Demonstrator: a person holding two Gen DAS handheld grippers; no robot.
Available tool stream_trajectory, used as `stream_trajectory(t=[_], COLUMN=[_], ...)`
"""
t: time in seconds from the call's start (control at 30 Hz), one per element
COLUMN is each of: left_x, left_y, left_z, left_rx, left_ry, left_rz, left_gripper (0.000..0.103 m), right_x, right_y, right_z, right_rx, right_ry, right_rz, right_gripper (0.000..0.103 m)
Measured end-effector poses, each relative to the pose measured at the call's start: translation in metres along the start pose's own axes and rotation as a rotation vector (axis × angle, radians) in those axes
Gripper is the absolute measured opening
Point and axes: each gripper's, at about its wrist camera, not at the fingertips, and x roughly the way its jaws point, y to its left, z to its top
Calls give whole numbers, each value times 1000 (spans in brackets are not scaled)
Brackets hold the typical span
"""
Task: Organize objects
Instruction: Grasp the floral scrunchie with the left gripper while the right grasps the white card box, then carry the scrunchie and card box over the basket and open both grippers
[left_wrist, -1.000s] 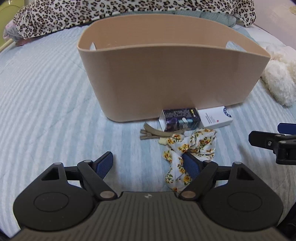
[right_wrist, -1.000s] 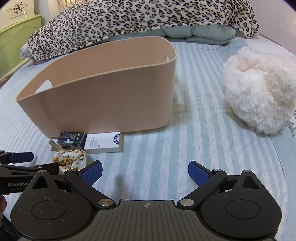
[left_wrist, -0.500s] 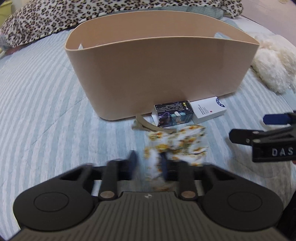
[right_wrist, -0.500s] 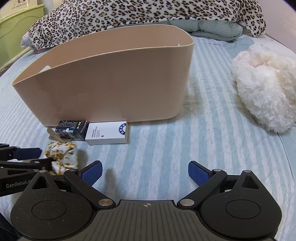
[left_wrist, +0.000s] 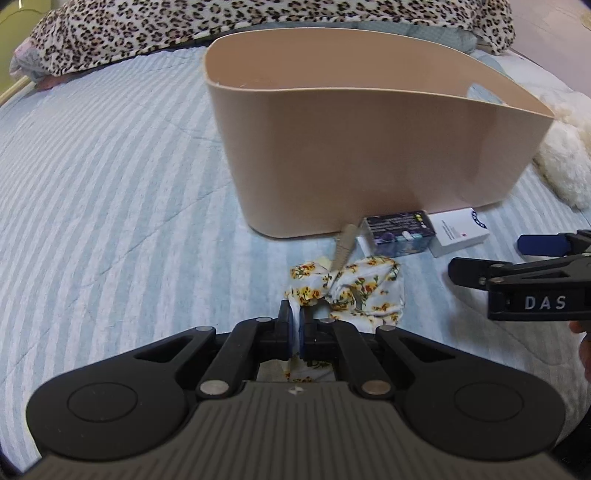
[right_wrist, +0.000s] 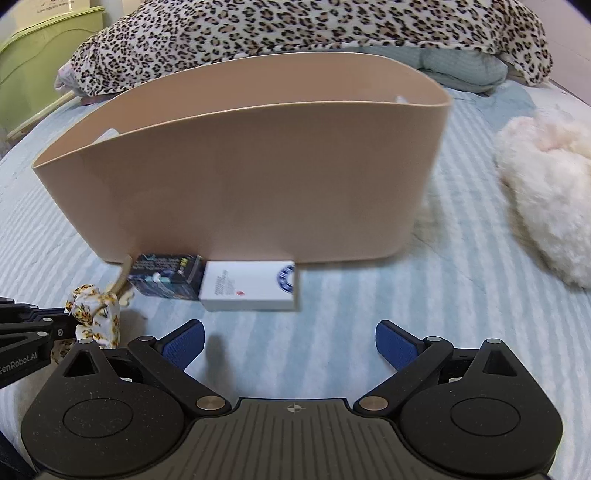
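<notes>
My left gripper (left_wrist: 295, 325) is shut on a floral fabric hair bow (left_wrist: 347, 288) with a beige clip (left_wrist: 345, 247), lifting it a little off the striped bed. The bow also shows in the right wrist view (right_wrist: 96, 317), held by the left gripper (right_wrist: 68, 325). A tan basket (left_wrist: 369, 158) stands just behind; it fills the middle of the right wrist view (right_wrist: 240, 177). A dark box (right_wrist: 166, 277) and a white box (right_wrist: 251, 291) lie against the basket's front. My right gripper (right_wrist: 290, 343) is open and empty, in front of the white box.
A fluffy white plush (right_wrist: 543, 192) lies on the bed to the right of the basket. A leopard-print blanket (right_wrist: 295, 26) is piled along the back. A green cabinet (right_wrist: 37, 55) stands at the far left.
My left gripper closed on the floral bow and raised it, so the clip now dangles. My right gripper moved forward toward the white box and stayed open.
</notes>
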Motion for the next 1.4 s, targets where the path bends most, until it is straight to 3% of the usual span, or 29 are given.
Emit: stream_trajectory(t=[0.23, 0.4, 0.47, 0.9, 1.1, 1.4], left_x=[7, 4, 2, -33, -64, -109], left_y=[5, 7, 7, 7, 10, 13], left_z=[-1, -2, -5, -14, -7, 31], left_rx=[-34, -40, -54, -54, -45, -42], left_ry=[-6, -12, -12, -78, -154, -302], left_rz=[-32, -63, -62, -82, -81, -84], left_gripper=[6, 4, 3, 3, 3, 3], right_x=[17, 19, 16, -15, -50, -92], right_y=[17, 14, 12, 6, -3, -19], right_z=[5, 4, 2, -5, -6, 17], right_rx=[-21, -6, -10, -8, 1, 23], right_ry=[2, -27, -47, -70, -130, -238], right_rz=[3, 5, 0, 18, 28, 38], right_gripper=[95, 72, 57, 56, 56, 56])
